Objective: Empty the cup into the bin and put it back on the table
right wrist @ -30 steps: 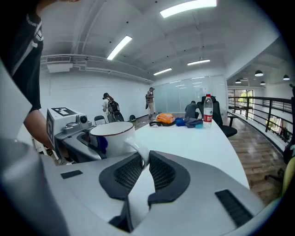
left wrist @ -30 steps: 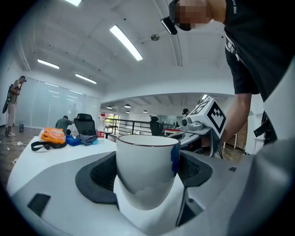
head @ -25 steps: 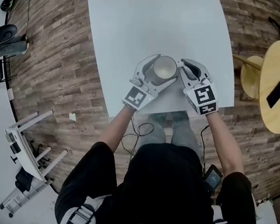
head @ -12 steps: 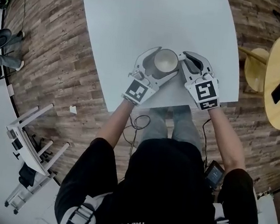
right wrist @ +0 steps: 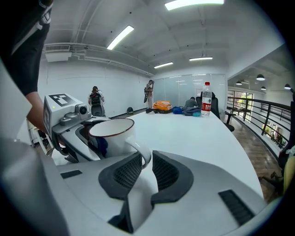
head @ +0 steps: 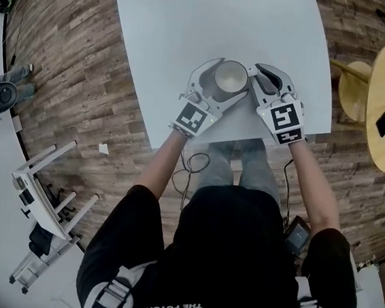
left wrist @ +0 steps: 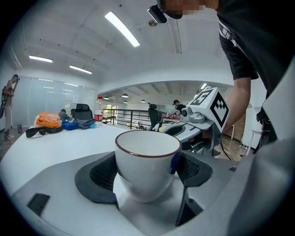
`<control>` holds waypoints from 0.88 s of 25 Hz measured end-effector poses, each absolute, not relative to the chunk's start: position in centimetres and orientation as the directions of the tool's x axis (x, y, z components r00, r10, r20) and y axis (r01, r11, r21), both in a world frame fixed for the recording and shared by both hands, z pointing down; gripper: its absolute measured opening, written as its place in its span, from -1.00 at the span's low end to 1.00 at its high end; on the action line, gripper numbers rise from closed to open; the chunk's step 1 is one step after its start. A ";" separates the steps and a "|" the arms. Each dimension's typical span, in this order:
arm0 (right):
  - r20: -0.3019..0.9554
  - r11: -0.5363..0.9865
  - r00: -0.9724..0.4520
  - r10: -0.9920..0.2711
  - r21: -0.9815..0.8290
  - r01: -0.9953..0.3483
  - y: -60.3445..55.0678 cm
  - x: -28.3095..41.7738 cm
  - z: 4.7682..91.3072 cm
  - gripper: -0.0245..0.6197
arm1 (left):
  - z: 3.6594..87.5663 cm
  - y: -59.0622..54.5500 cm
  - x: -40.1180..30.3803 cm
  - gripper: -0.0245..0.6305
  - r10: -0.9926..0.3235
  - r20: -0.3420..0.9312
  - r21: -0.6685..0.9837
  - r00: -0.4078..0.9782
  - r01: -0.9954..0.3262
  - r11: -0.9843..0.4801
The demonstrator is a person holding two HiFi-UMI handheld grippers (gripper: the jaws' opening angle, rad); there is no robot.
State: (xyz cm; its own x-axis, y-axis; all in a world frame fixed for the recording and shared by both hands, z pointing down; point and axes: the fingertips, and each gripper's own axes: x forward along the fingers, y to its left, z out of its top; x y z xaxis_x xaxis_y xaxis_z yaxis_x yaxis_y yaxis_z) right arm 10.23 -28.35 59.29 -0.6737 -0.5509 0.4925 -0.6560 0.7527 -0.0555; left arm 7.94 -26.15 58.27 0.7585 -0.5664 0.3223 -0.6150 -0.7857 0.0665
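Barely moved since a second ago: forearms (head: 166, 159) stretched forward, angled slightly down.
Clamping cup (left wrist: 146, 159) in left claw (head: 215, 84), pinching its handle (right wrist: 144, 156) in right claw (right wrist: 146, 174), over tabletop (head: 214, 15).

The white cup (head: 229, 78) with a dark red rim stands upright and empty on the counter (head: 193, 20).
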 end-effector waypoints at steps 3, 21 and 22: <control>0.511 0.754 -0.671 -0.537 -0.066 -0.654 -28.0 10.3 59.5 -0.69 | 58.4 -25.9 7.8 0.24 -0.571 0.349 0.066 0.743 -0.627 -0.776; 0.375 0.749 -0.682 -0.628 0.053 -0.661 -23.7 11.6 44.6 -0.76 | 44.5 -19.9 2.0 0.23 -0.720 0.226 0.035 0.656 -0.744 -0.667; 0.340 0.748 -0.693 -0.636 0.047 -0.663 -23.4 11.4 42.9 -0.82 | 43.0 -19.7 2.1 0.14 -0.738 0.205 0.020 0.643 -0.757 -0.653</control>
State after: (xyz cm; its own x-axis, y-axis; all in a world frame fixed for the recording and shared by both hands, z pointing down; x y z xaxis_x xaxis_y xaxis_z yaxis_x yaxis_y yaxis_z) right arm 11.44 -23.39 42.90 -0.6930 -0.6355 0.3403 -0.6626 0.7475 0.0467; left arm 2.10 -19.66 42.97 0.6427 -0.7382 0.2050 -0.7568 -0.6533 0.0204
